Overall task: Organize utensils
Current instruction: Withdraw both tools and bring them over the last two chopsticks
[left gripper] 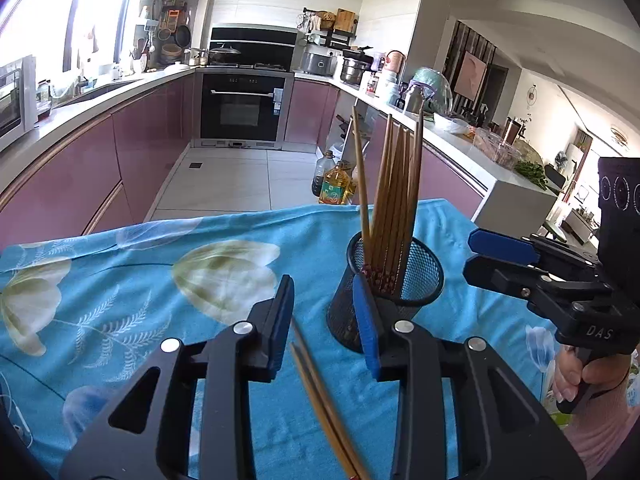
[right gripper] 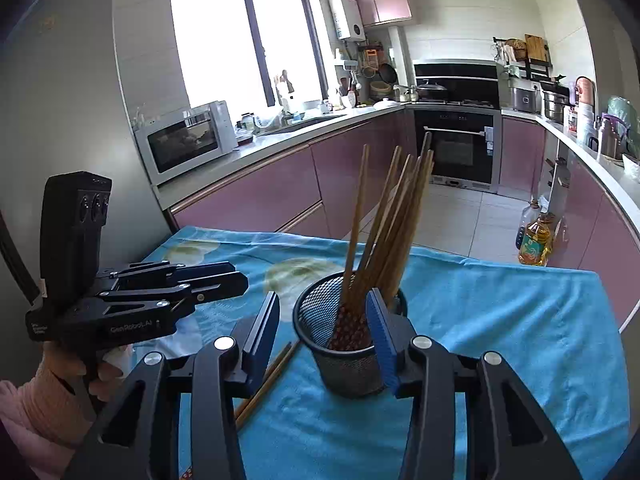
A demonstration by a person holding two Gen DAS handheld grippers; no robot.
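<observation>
A black mesh cup (left gripper: 416,280) stands on the blue flowered cloth (left gripper: 160,280) and holds several wooden chopsticks (left gripper: 394,184) upright. Two loose chopsticks (left gripper: 320,396) lie flat on the cloth left of the cup. My left gripper (left gripper: 322,320) is open and empty, its jaws astride the loose pair's far ends. My right gripper (right gripper: 324,328) is open and empty, close in front of the cup (right gripper: 320,320), with the loose pair (right gripper: 266,380) under its left finger. Each gripper shows in the other's view: the right (left gripper: 500,256), the left (right gripper: 224,276).
The cloth-covered table ends at its far edge (left gripper: 280,210) above a tiled kitchen floor. Oil bottles (left gripper: 334,184) stand on the floor by pink cabinets. Counters with an oven, microwave (right gripper: 188,140) and pots ring the room.
</observation>
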